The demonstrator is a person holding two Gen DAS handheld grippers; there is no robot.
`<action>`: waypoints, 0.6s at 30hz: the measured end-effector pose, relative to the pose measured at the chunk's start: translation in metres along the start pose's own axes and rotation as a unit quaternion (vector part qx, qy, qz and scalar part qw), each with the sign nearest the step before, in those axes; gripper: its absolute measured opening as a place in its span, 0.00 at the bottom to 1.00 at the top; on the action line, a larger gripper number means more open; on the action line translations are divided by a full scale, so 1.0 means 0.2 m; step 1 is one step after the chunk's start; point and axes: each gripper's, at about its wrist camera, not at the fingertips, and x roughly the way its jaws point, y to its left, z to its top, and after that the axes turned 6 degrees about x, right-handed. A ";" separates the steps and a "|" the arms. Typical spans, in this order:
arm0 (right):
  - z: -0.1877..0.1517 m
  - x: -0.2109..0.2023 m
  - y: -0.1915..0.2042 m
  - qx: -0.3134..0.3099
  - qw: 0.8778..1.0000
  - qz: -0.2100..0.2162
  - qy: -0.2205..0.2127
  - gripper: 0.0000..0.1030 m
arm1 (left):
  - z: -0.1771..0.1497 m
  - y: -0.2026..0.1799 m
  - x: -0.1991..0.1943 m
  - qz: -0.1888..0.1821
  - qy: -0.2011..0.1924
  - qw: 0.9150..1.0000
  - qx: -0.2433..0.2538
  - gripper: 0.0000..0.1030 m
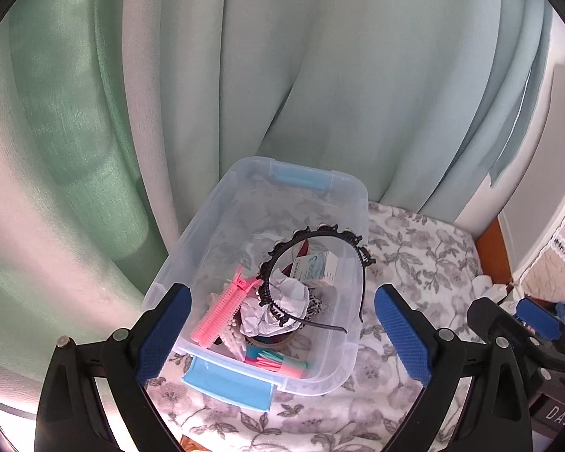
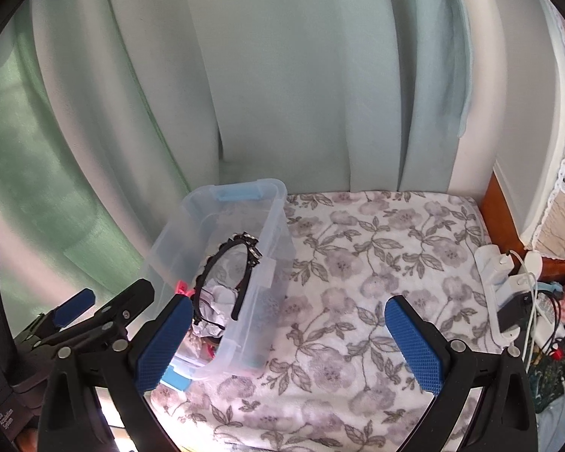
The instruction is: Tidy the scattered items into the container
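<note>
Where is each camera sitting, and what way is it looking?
Left wrist: sits on the open left gripper, looking down into the clear container at the black headband; the right gripper shows at the side.
Right wrist: sits on the open right gripper, over the floral blanket, container to its left; the left gripper shows at the left edge.
Both see container, headband, blanket and green curtain.

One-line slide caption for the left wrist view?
Open left tool above clear plastic bin holding black beaded headband and pink comb clip.

Both wrist views look down, close — sharing the container [image 1: 222,203]
</note>
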 end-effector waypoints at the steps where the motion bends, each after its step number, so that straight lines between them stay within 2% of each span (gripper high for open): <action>1: 0.00 0.00 0.00 0.000 1.000 -0.002 0.002 1.00 | 0.00 0.00 0.00 -0.001 0.001 1.000 0.001 0.95; 12: -0.01 -0.02 -0.01 -0.012 1.000 -0.016 0.014 1.00 | -0.04 -0.03 0.00 -0.015 0.017 1.000 0.014 0.95; 18: -0.03 0.00 0.00 -0.021 0.999 -0.028 0.031 1.00 | -0.06 -0.03 0.00 -0.006 0.030 0.999 0.022 0.95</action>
